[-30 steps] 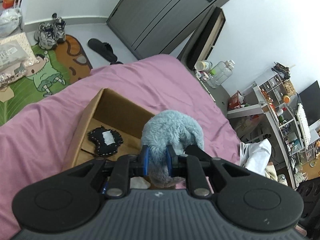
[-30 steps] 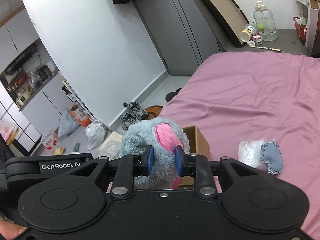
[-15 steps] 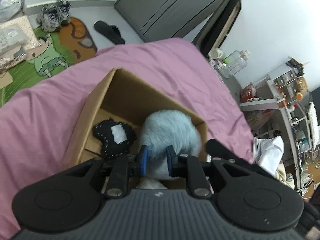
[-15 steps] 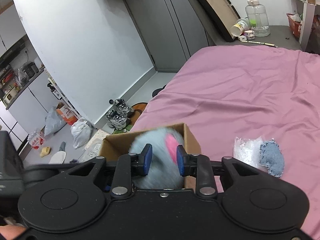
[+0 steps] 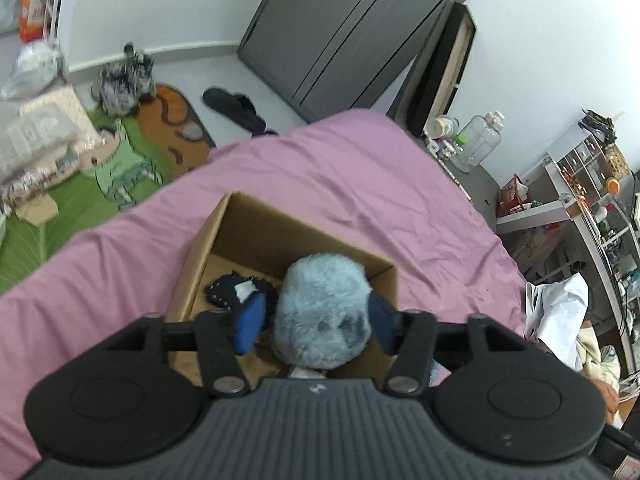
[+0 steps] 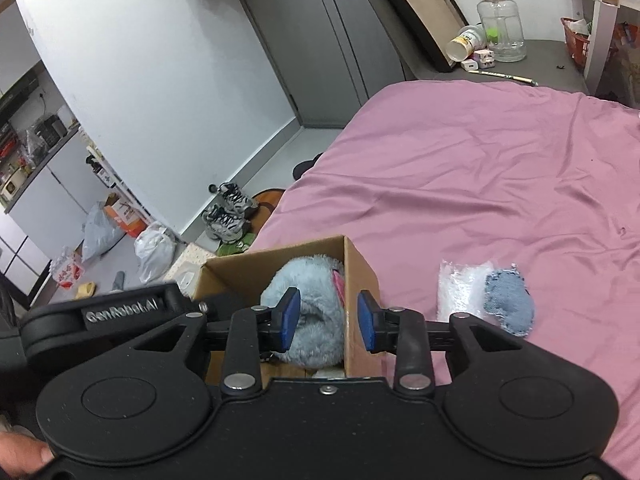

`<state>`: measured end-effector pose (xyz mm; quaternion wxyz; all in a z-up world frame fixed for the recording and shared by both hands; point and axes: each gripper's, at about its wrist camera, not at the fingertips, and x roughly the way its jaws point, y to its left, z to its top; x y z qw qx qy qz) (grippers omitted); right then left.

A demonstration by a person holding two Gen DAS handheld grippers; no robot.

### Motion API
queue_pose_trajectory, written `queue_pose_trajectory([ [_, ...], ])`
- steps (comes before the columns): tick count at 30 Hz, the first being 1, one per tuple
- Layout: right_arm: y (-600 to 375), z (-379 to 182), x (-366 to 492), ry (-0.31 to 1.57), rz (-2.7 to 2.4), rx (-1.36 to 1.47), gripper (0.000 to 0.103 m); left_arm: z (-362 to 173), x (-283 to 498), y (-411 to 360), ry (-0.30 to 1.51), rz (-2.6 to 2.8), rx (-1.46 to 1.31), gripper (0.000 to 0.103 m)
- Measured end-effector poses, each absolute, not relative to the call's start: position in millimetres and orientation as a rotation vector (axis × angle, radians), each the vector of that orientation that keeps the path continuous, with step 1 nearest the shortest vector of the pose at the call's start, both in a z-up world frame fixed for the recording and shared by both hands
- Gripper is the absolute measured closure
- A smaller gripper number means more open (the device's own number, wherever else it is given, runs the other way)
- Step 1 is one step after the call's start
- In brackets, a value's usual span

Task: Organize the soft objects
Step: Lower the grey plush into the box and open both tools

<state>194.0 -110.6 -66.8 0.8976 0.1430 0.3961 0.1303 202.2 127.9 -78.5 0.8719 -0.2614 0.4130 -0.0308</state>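
From your left wrist, you see down into the cardboard box (image 5: 224, 248) on the pink bedsheet (image 5: 340, 172). The blue plush toy (image 5: 324, 312) sits inside it, against the box's right wall, its rounded furry end up toward you. Only this view shows the black patch (image 5: 236, 292) lying flat on the box floor just left of the plush. Your left gripper (image 5: 316, 320) has just been opening: its blue pads stand apart on either side of the plush, the left one clear of the fur. Beyond the bed lie a green cartoon rug (image 5: 80, 184), a slipper (image 5: 236, 108) and a dark wardrobe (image 5: 352, 28).

From your right wrist, the plush shows a pink ear (image 6: 338, 282) turned toward the box's right wall. Your right gripper (image 6: 328, 316) has also been opening, its pads parted, the box wall between them. Only here do you see the denim patch (image 6: 508, 304) on a clear plastic bag (image 6: 460, 288), lying on the sheet right of the box.
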Motion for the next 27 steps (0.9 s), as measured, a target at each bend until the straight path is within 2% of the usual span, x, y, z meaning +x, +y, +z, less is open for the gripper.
queue_pose_trajectory([
  [4, -124, -54, 190, 0.817, 0.242, 0.292, 0.049, -56, 194, 116, 0.834, -0.046, -0.498, 0.025],
  [12, -153, -28, 185, 0.793, 0.253, 0.304, 0.034, -24, 179, 97, 0.807, 0.006, -0.379, 0.012],
  [14, -160, -24, 183, 0.795, 0.262, 0.297, 0.032, -16, 176, 91, 0.799, 0.014, -0.349, 0.011],
  [19, -180, -16, 178, 0.801, 0.283, 0.271, 0.018, -2, 170, 73, 0.792, 0.024, -0.314, 0.011],
  [27, -226, -7, 177, 0.801, 0.277, 0.262, 0.009, 10, 170, 28, 0.802, 0.008, -0.254, 0.009],
])
